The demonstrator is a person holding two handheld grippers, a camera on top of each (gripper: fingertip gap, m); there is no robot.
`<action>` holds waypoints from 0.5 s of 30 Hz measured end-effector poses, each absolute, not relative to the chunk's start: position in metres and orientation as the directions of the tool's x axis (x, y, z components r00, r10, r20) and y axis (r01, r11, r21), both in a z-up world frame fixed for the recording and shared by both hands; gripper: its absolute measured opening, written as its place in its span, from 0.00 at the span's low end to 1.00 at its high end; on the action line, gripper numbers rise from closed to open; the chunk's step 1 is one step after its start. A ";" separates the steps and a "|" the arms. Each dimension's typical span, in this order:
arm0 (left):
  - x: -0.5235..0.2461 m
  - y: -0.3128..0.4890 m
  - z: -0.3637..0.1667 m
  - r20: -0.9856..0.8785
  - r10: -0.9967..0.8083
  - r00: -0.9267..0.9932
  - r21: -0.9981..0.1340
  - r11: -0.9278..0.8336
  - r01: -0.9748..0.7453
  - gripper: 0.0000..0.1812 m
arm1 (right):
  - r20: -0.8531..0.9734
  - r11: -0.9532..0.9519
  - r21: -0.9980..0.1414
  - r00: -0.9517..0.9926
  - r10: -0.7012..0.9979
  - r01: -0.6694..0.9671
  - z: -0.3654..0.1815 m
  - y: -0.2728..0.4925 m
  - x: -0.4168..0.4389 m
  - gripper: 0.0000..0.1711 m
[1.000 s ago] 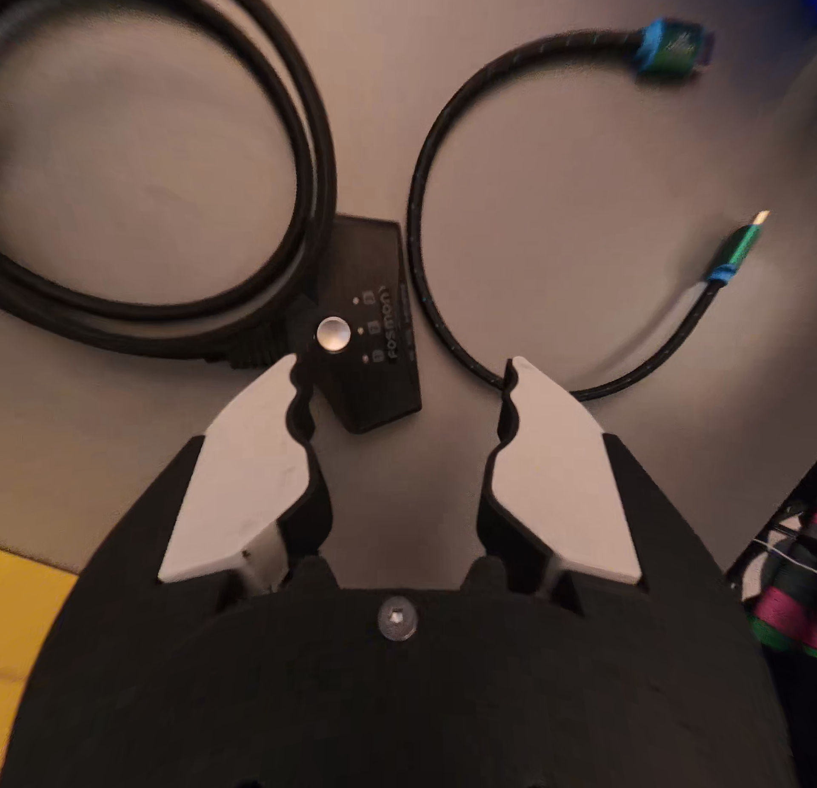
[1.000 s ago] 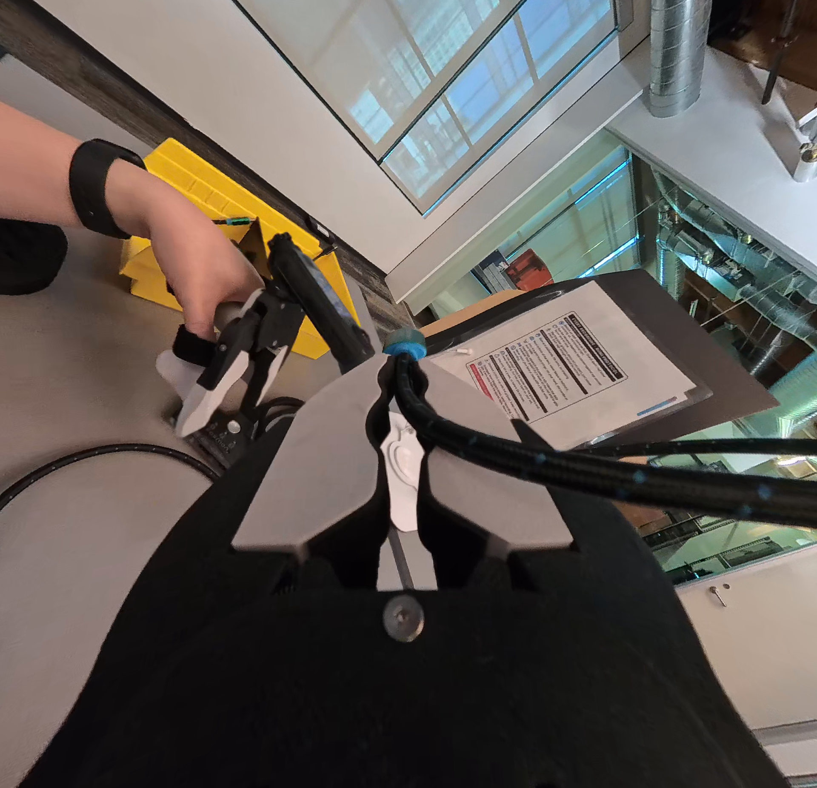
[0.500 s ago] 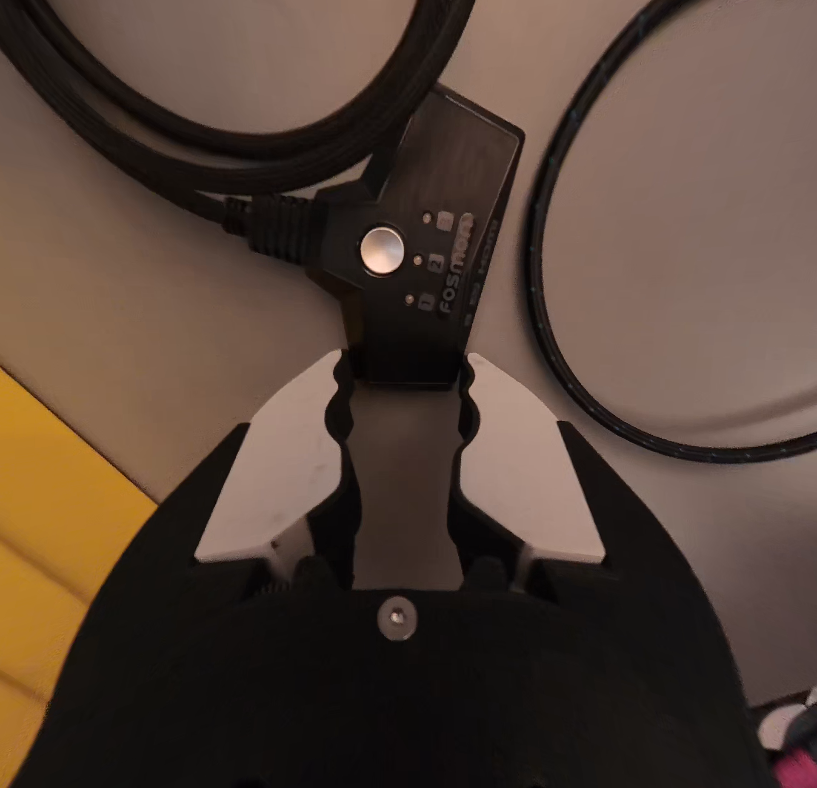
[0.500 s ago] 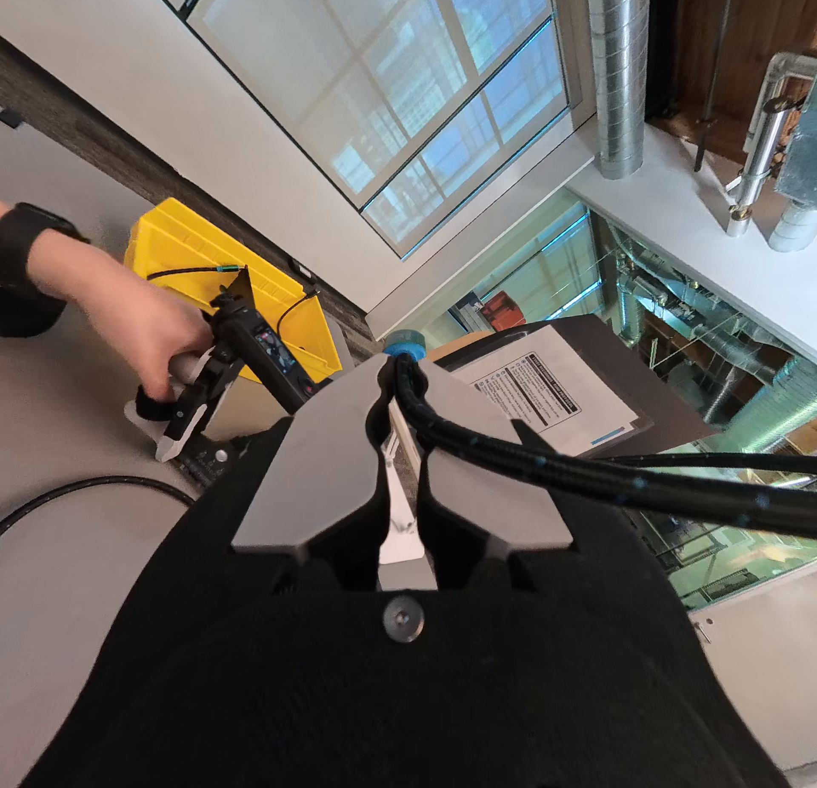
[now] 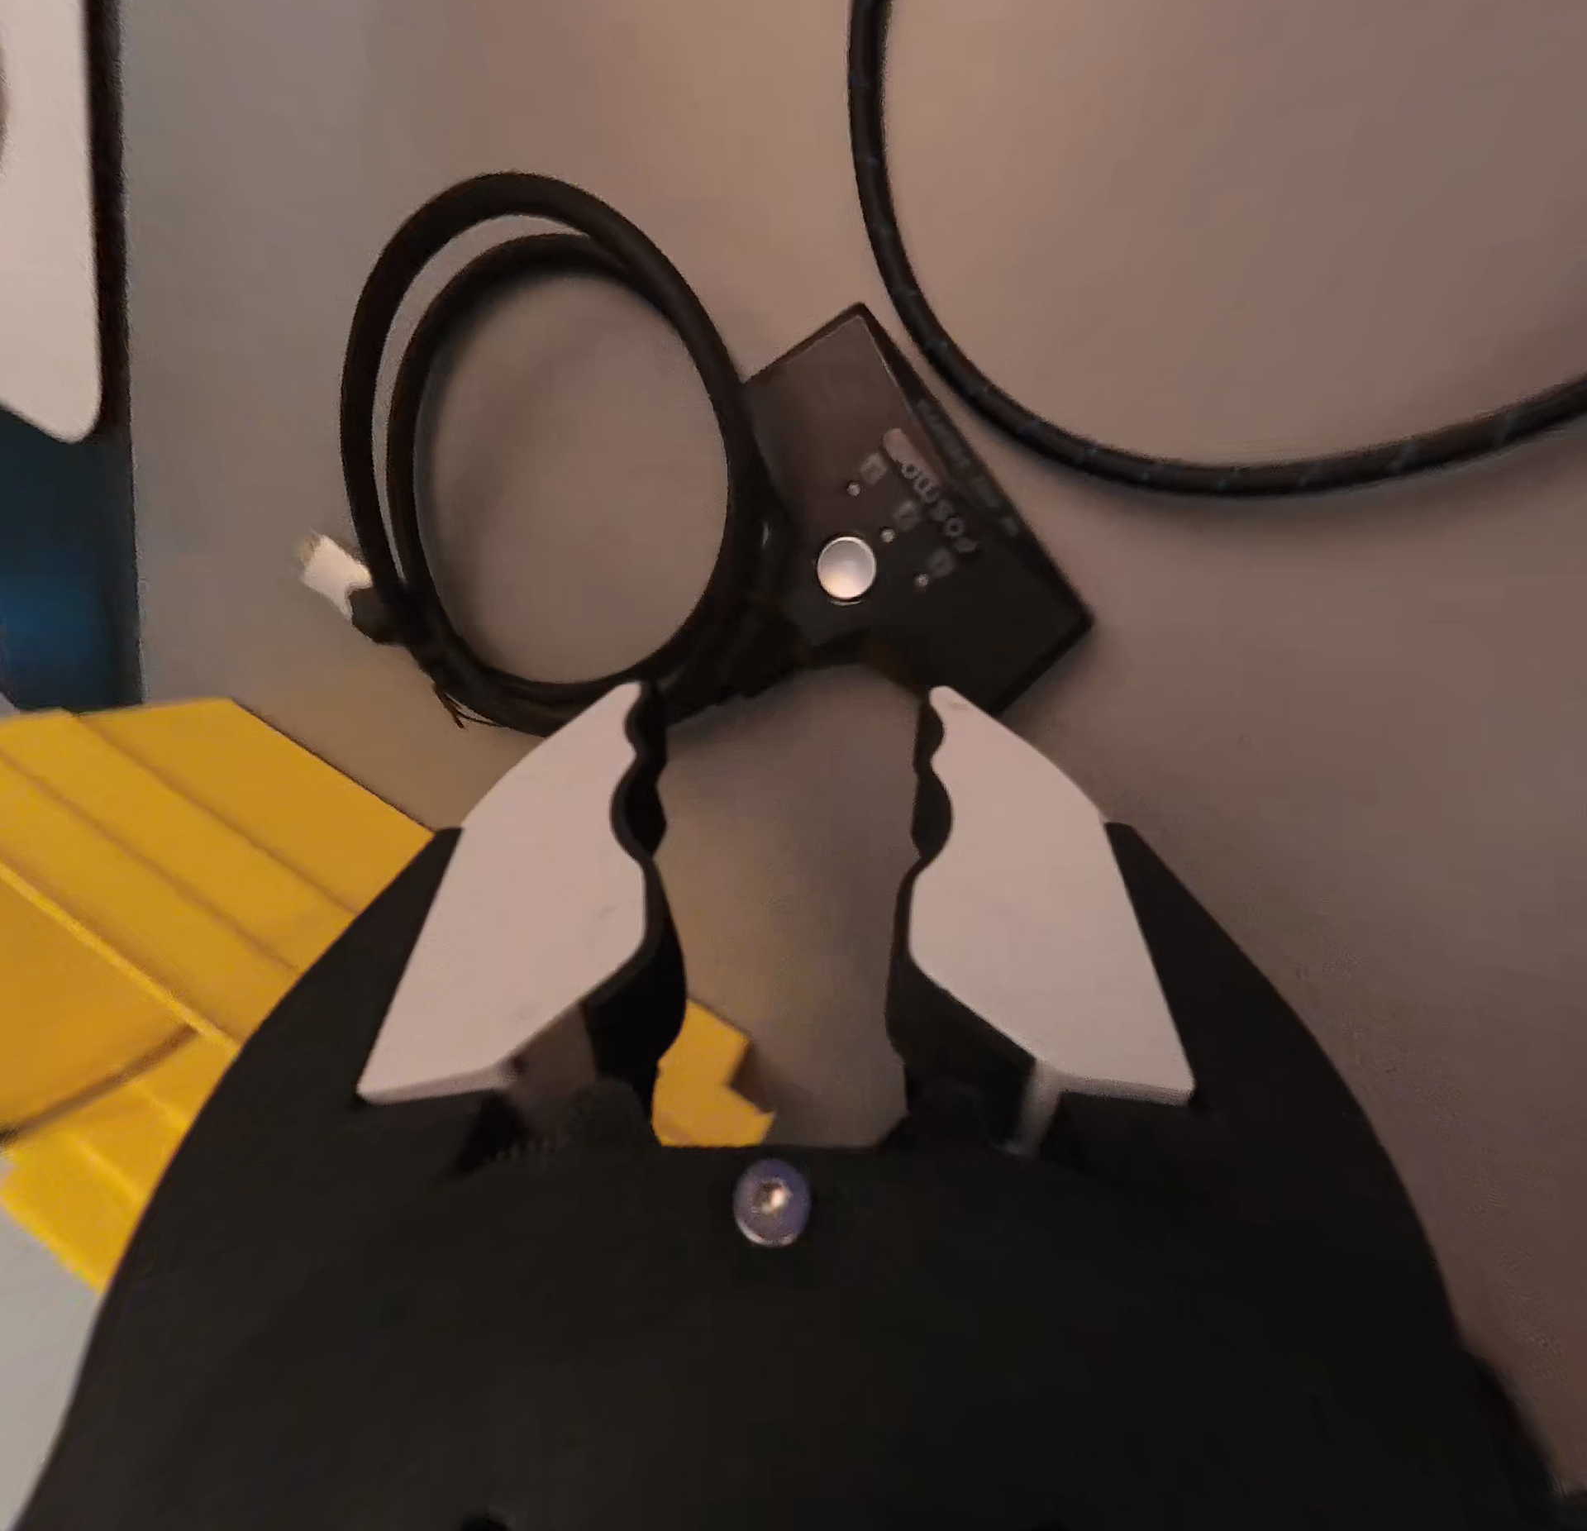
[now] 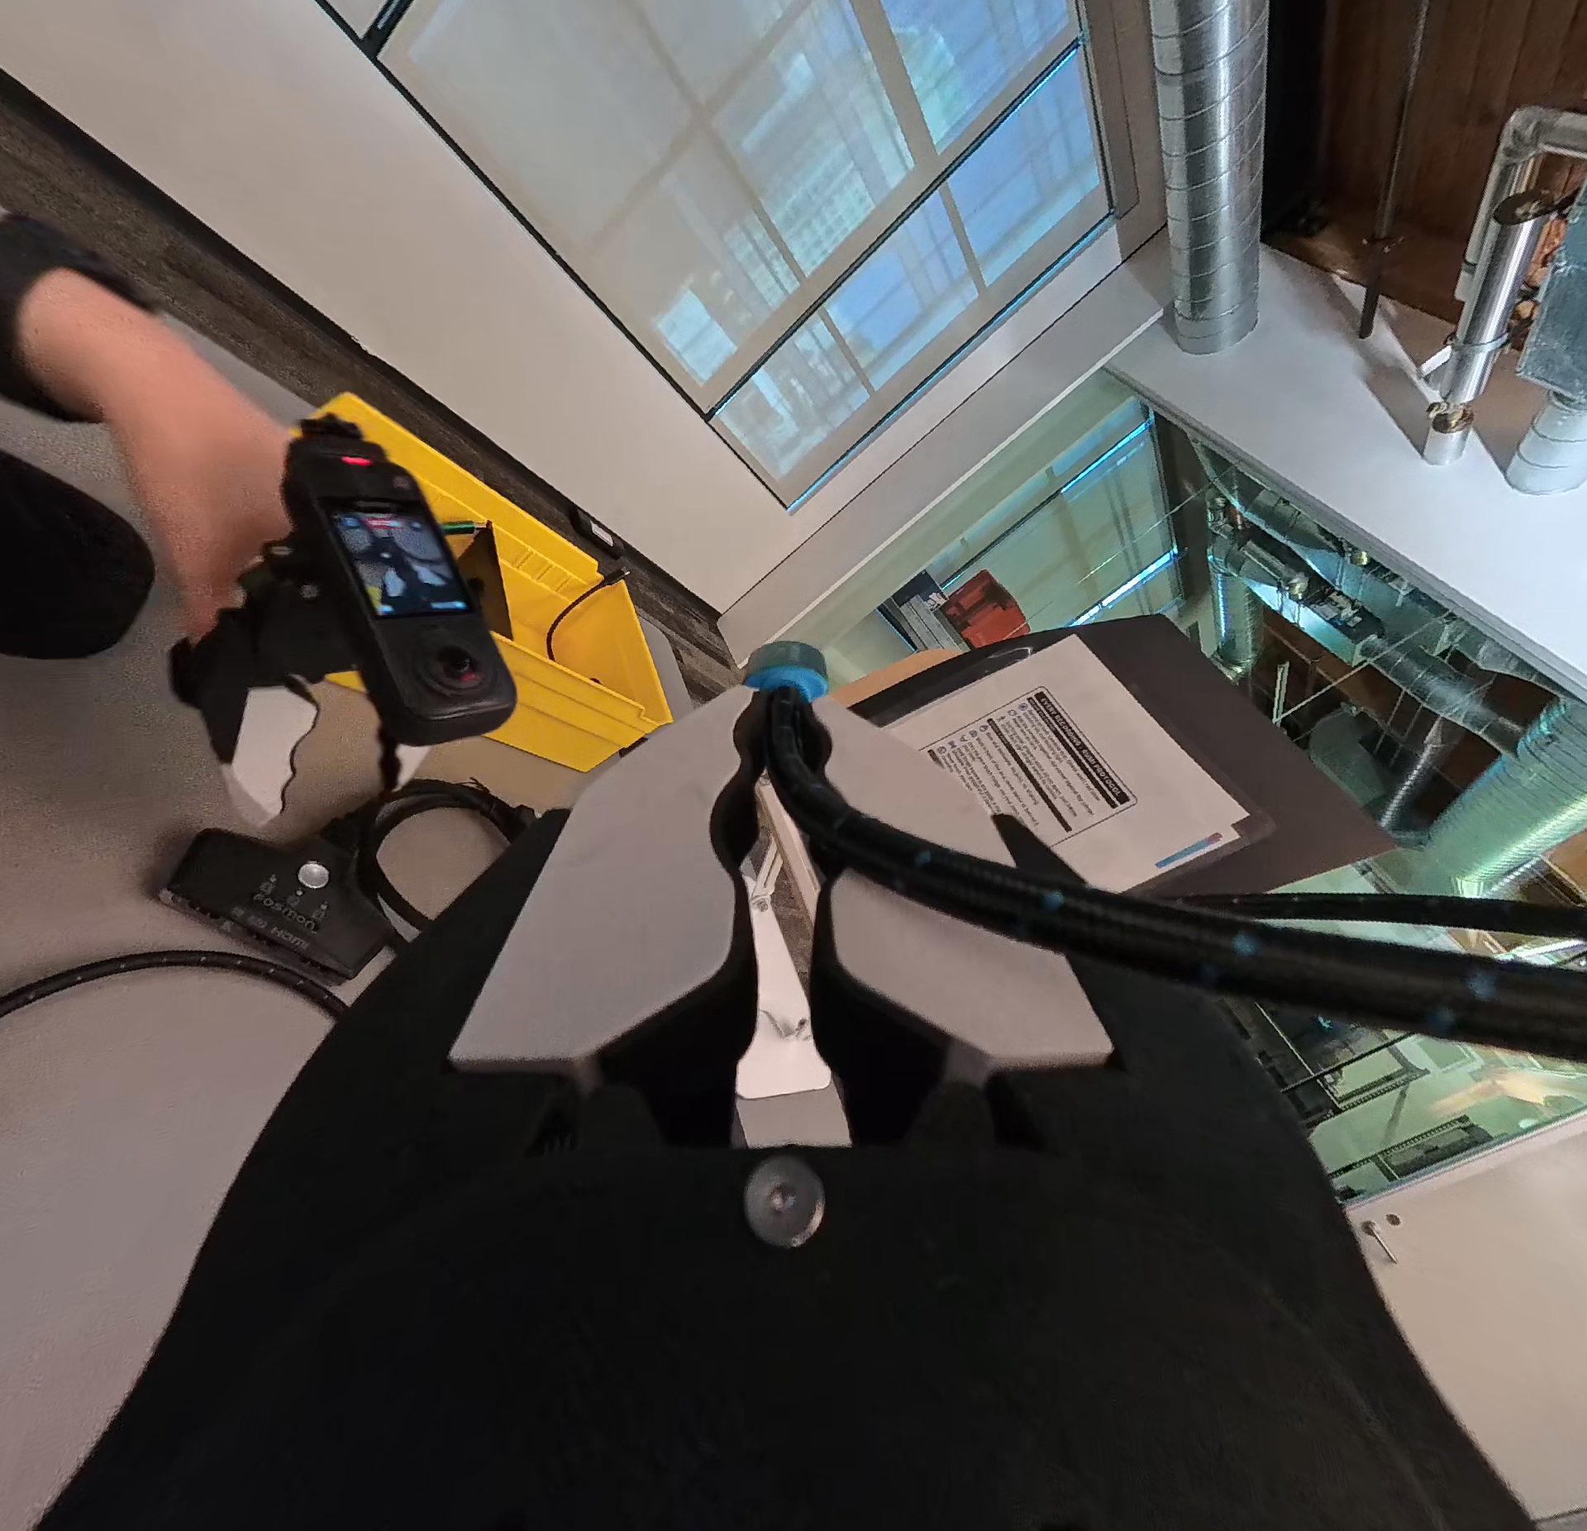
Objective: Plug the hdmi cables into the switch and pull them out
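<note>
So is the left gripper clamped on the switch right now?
No, the left gripper is open with its jaws apart, short of the switch, which lies on the table untouched.

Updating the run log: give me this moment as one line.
left claw: open, above switch | right claw: shut on braided HDMI cable, lifted | switch on table, no braided cable plugged
</note>
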State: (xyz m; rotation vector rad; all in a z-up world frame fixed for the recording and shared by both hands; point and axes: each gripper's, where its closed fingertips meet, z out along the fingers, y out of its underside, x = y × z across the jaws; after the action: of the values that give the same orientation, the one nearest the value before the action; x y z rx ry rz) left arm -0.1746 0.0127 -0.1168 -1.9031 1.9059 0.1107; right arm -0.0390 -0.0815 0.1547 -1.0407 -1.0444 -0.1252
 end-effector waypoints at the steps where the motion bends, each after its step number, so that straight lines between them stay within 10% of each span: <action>1: -0.175 0.017 -0.116 -0.355 -0.934 -0.027 -0.203 0.106 -0.973 0.34 | 0.756 0.542 -0.648 0.540 0.370 0.536 0.154 -0.081 -0.039 0.04; 15: -0.164 0.010 -0.149 0.122 -0.896 -0.428 -0.073 0.422 -0.904 0.29 | 0.736 0.501 -0.675 0.546 0.400 0.543 0.142 -0.066 -0.030 0.04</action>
State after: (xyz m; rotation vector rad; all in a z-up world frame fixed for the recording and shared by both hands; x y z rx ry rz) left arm -0.1637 0.0095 -0.1486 -1.7122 2.7018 -0.2043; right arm -0.0299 -0.0655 0.1423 -1.0970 -1.0451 -0.1087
